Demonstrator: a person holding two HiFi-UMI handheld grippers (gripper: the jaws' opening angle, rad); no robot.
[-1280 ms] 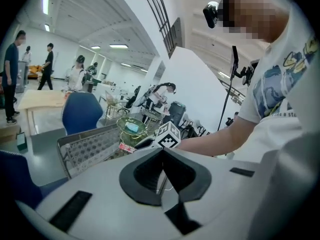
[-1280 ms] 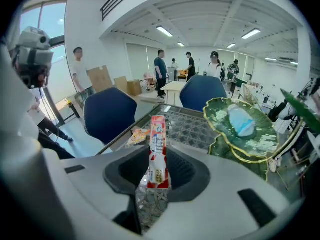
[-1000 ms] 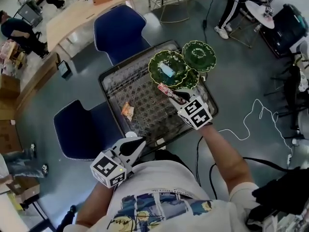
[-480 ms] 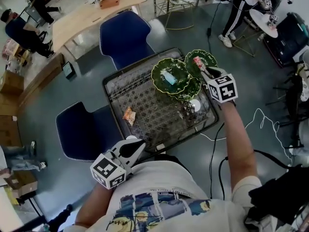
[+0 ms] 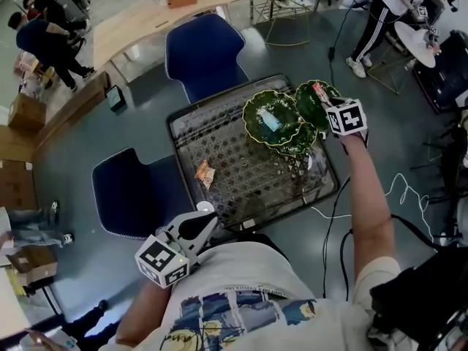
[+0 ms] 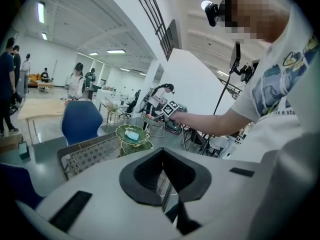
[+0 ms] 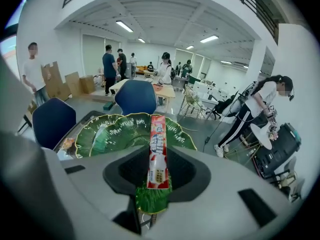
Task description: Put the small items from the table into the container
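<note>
My right gripper (image 5: 327, 101) (image 7: 156, 156) is shut on a long red-and-white snack packet (image 5: 319, 90) (image 7: 157, 144), which pokes forward over the right-hand green leaf-shaped dish (image 5: 313, 102) (image 7: 125, 129). The bigger green dish (image 5: 272, 119) (image 6: 131, 134) beside it holds a pale blue item (image 5: 270, 120). An orange packet (image 5: 204, 172) lies on the mesh table (image 5: 219, 134) at mid-left. Low at the table's near edge, close to my body, my left gripper (image 5: 205, 214) (image 6: 163, 156) is shut with nothing in it.
Two blue chairs (image 5: 202, 53) (image 5: 131, 192) stand at the table's far and left sides. A wooden table (image 5: 146, 24), boxes (image 5: 25, 112) and several people (image 5: 44, 35) are farther off. Cables (image 5: 398, 189) trail on the floor at right.
My right gripper has carried the red-and-white packet from the table's right-middle area away and to the right, over the right green dish. The left gripper has hardly shifted.
</note>
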